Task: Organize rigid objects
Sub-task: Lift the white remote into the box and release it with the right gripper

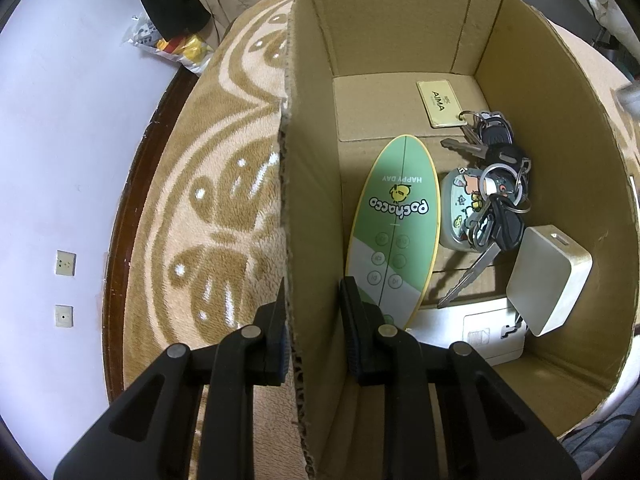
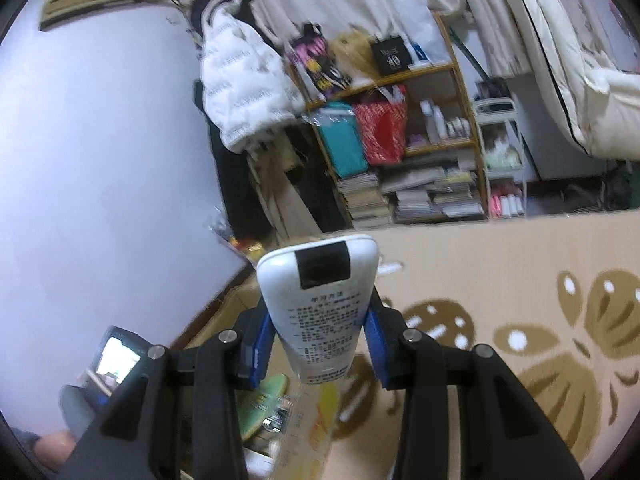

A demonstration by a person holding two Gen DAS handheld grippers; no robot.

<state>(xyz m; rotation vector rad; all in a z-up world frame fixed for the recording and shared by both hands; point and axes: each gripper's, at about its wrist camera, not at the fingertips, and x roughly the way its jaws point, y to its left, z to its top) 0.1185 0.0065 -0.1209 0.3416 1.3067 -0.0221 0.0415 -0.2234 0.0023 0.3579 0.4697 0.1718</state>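
Note:
My left gripper (image 1: 314, 324) is shut on the left wall of an open cardboard box (image 1: 308, 120), one finger outside and one inside. In the box lie a green oval remote (image 1: 390, 236) marked with a cartoon, a bunch of keys (image 1: 498, 200) with a tan tag (image 1: 438, 103), a small cartoon-printed tin (image 1: 460, 212), a beige rounded block (image 1: 548, 280) and a white flat box (image 1: 480, 334). In the right wrist view, my right gripper (image 2: 318, 344) is shut on a white remote (image 2: 320, 304) with printed text and a black window, held up above the box and rug.
The box stands on a tan patterned rug (image 1: 216, 208) over a dark-edged table. Beyond it are a pale wall, hanging coats (image 2: 240, 92), a cluttered wooden shelf (image 2: 400, 128) and a bed (image 2: 580, 60). A phone (image 2: 116, 358) and part of a hand show at lower left.

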